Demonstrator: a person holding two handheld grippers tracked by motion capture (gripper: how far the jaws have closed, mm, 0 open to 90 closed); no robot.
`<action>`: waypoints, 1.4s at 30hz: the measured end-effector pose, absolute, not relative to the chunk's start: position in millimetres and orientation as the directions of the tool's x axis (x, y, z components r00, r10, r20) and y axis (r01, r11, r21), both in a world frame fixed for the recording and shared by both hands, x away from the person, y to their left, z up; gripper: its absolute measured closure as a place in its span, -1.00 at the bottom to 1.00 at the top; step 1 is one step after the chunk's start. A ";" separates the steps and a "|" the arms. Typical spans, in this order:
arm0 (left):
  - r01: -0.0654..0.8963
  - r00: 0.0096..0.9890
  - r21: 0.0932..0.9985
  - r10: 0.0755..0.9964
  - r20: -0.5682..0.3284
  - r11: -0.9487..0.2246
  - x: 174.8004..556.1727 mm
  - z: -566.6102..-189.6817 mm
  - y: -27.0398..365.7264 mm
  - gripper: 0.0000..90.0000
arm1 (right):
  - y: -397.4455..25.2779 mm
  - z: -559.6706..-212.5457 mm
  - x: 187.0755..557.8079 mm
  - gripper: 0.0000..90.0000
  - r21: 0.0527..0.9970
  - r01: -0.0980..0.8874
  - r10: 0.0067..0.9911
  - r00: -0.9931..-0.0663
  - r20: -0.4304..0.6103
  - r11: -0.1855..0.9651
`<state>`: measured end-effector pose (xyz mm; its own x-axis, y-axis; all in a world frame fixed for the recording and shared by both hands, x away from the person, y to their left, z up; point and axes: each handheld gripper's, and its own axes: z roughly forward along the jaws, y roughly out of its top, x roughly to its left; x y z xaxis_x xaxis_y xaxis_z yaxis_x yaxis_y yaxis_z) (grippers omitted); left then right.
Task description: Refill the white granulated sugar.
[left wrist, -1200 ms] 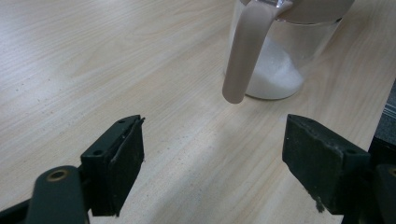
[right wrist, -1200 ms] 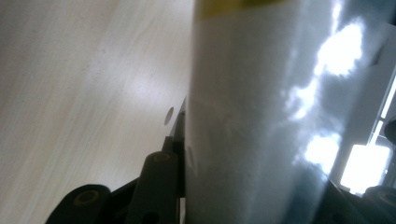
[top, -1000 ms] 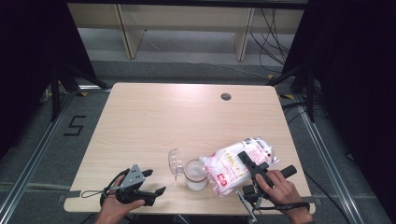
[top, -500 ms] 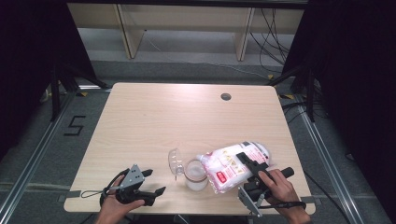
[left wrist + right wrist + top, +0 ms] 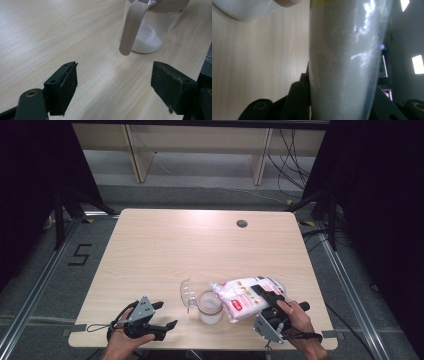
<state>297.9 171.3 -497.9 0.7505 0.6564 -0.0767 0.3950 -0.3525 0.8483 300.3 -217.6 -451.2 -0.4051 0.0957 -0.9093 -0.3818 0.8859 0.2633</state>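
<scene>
Bag [image 5: 245, 296] of white granules is held by the right gripper [image 5: 263, 296], tipped on its side above the table [image 5: 200, 245], with its cut corner over the rim of the jar [image 5: 210, 307]. Right jaws are clamped on the bag's far end; in the right gripper view the clear back of the bag [image 5: 344, 62] sits squeezed between them, full of white grains. Printed side, pink and white, faces up in the high view.

Jar stands upright near the front edge of the table, just left of the bag. It is clear, with a brownish rim and a layer of white grains at the bottom [image 5: 147, 41]. Its clear lid [image 5: 187, 293] is flipped open to the left and stands on edge, still attached. In the left gripper view a beige strap [image 5: 130, 27] hangs down the jar's side.

Left gripper [image 5: 160, 316] sits low at the front left of the table, well apart from the jar, pointed at it. Jaws are wide apart and hold nothing; only bare wood lies between them in the left gripper view.

A dark round cable hole [image 5: 242, 223] sits near the table's far edge.
</scene>
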 end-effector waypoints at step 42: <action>0.378 0.759 0.844 0.650 -0.046 -0.382 298.4 -496.3 173.5 -0.53 | -241.0 -480.5 342.8 0.64 0.833 -0.046 0.579 -0.698 -0.421 0.551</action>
